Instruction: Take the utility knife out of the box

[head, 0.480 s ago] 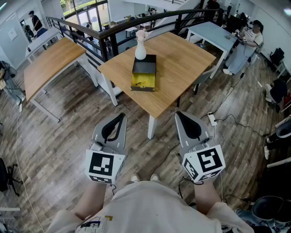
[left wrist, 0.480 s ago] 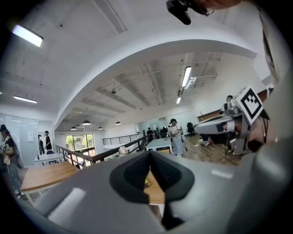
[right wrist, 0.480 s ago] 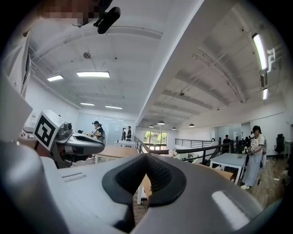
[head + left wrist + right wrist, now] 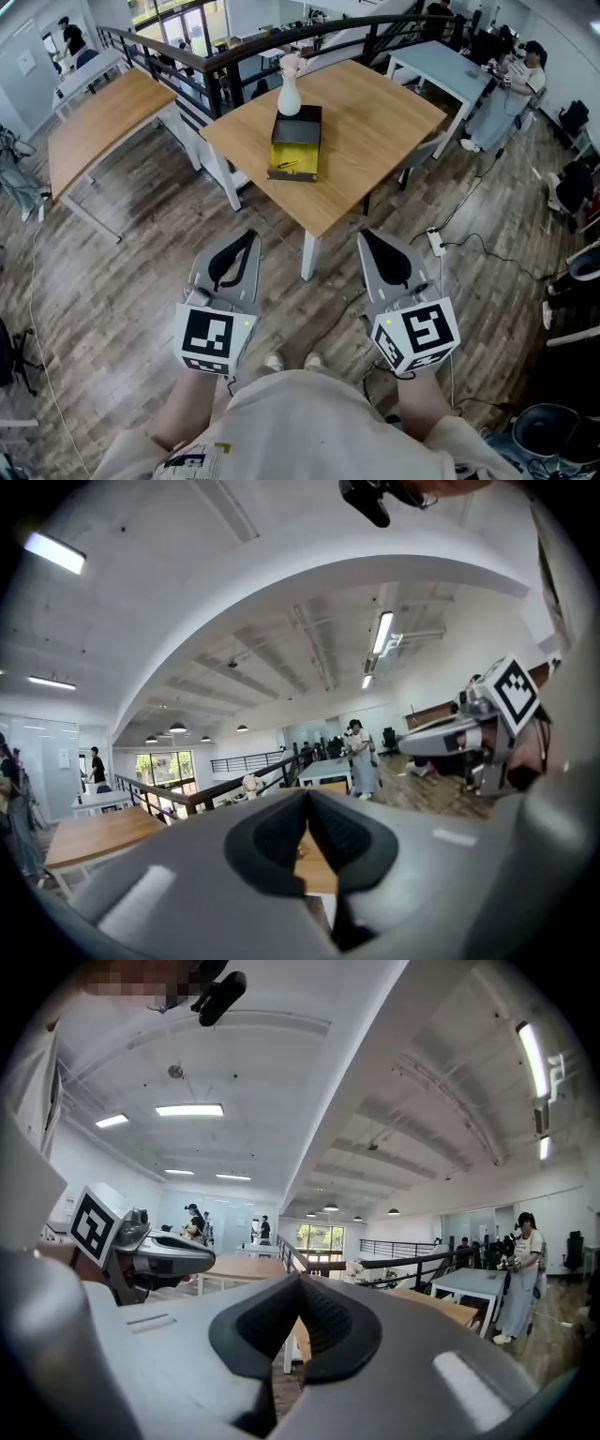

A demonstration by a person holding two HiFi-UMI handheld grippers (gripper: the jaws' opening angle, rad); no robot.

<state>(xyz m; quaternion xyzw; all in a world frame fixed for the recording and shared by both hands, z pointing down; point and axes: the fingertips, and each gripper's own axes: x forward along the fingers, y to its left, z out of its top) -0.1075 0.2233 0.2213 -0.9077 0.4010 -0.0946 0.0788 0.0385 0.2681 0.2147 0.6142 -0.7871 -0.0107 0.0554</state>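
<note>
left gripper point(image 4: 250, 238) and right gripper point(image 4: 367, 236): fingers pressed together, empty, well short of worktop point(image 4: 375, 122). utility knife point(image 4: 288, 166) lies in yellow-lined box point(image 4: 296, 127) on it. step closer first; spread fingers before reaching in, pinch across the handle.

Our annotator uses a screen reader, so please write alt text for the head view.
A person holds the left gripper and the right gripper, both shut and empty, over a wood-plank floor, short of a wooden table. On it sits an open black box with yellow lining, a white vase at its far end.
</note>
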